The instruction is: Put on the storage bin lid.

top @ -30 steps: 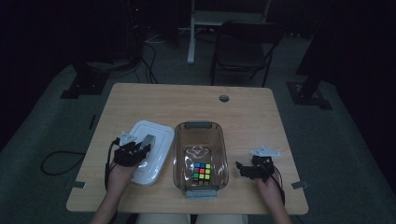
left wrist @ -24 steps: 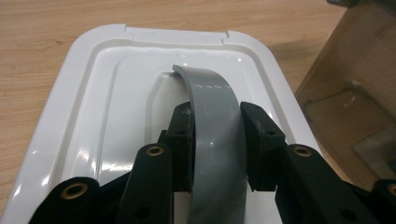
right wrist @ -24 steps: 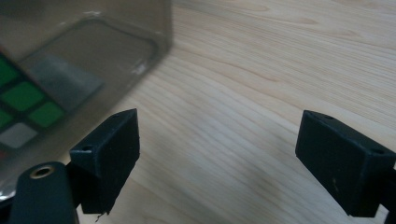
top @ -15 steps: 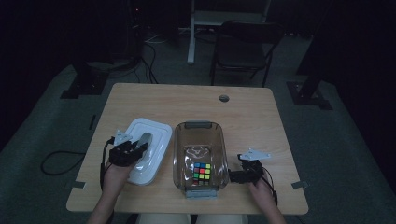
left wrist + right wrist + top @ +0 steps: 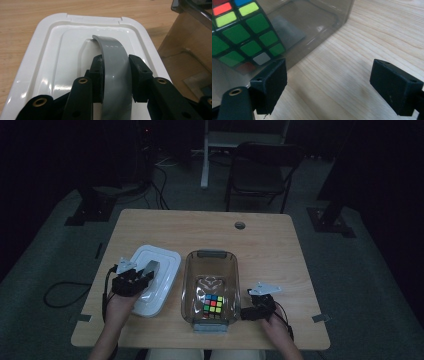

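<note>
**Lid handle clamped left; right jaws spread beside bin**

Wooden table [image 5: 280, 250], largest surface. Clear plastic bin [image 5: 210, 270] at centre, long axis running away from the person; Rubik's cube [image 5: 213, 303] in its near end. White lid [image 5: 159, 265] lies flat beside the bin, long axis parallel to it.

Grey handle [image 5: 115, 65] arches up from the lid, running straight ahead between the jaws. Left gripper [image 5: 115, 77] clenched on that handle, a pad pressing each edge.

Right gripper [image 5: 327, 85] spread wide, holding nothing, bare wood between the jaws. One jaw sits just beside the bin's wall; whether it touches, cannot tell. Cube's green face shows through the wall ahead of that jaw.
</note>
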Tool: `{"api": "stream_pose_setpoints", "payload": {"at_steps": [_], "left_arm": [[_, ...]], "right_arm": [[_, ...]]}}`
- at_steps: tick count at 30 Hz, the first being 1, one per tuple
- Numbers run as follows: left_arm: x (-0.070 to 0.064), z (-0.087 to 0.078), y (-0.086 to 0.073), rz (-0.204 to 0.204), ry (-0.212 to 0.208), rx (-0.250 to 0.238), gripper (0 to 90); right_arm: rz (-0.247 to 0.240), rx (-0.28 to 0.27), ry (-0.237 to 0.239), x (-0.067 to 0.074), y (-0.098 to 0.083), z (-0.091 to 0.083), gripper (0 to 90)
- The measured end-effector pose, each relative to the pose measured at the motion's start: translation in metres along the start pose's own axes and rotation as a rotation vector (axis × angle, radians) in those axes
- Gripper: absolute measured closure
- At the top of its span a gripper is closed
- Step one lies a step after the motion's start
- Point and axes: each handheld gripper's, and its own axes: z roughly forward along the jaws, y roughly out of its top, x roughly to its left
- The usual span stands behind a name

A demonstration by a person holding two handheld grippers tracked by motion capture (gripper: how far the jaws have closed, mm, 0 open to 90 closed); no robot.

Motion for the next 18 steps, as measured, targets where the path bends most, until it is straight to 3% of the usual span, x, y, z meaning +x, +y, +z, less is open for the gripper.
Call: {"api": "stream_pose_setpoints", "payload": {"at_steps": [7,11,18], "left_arm": [[0.003,-0.017,0.015,-0.003,0.003,-0.060,68.5],[0.004,-0.026,0.025,-0.009,-0.016,-0.099,68.5],[0.003,-0.036,0.032,-0.001,-0.022,-0.132,68.5]], "right_arm": [[-0.016,0.002,-0.002,0.011,0.003,0.005,14.1],[0.004,-0.003,0.017,0.014,0.004,0.009,14.1],[-0.006,0.011,0.019,0.022,0.008,0.017,14.1]]}}
